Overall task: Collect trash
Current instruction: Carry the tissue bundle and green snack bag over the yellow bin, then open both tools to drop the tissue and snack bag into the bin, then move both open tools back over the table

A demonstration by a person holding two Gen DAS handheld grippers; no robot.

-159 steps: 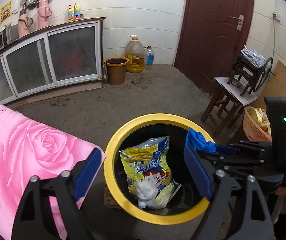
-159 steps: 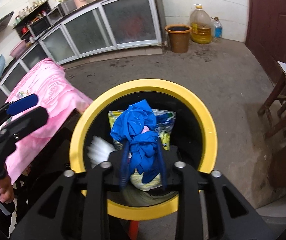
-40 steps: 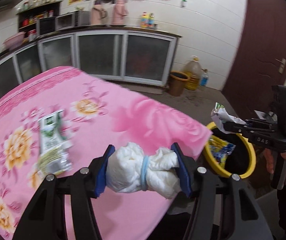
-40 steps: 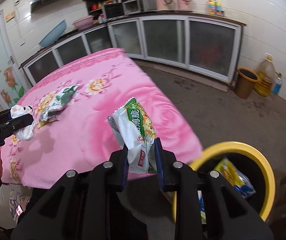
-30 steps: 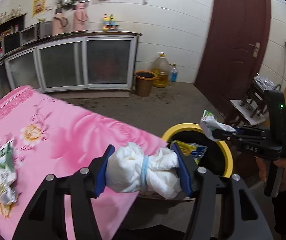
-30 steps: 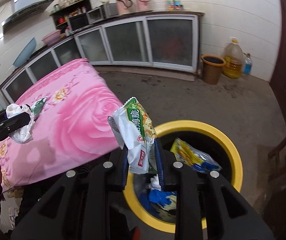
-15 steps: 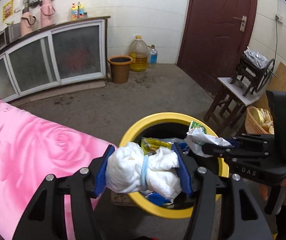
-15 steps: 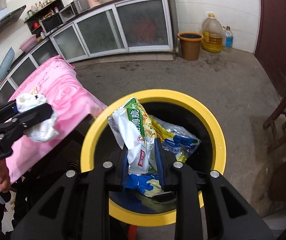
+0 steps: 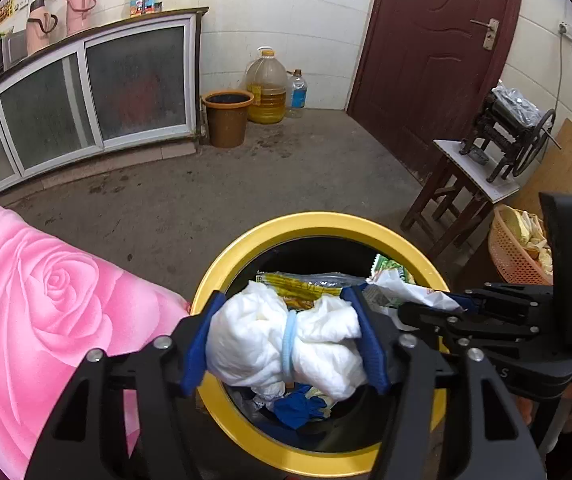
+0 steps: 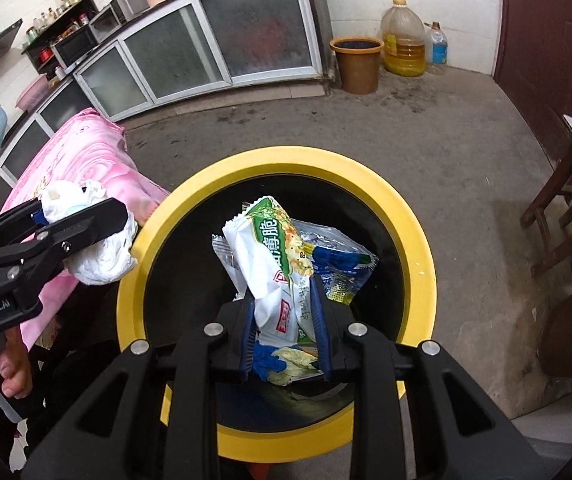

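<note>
Over the yellow bin (image 10: 413,216), white wad (image 9: 286,344) and snack wrapper (image 10: 278,264) each clamped between fingers.

I see a room lit softly from above, not very bright. The white wall tiles (image 9: 286,20) shine a little. The floor (image 10: 445,140) looks grey and dull, with a dark shadow under the stool (image 10: 557,216). The inside of the yellow bin (image 10: 417,240) is very dark. Both pictures bend round at the edges, and the corners go black. Things up close look sharp. The far shelf (image 10: 58,28) looks a bit fuzzy.
</note>
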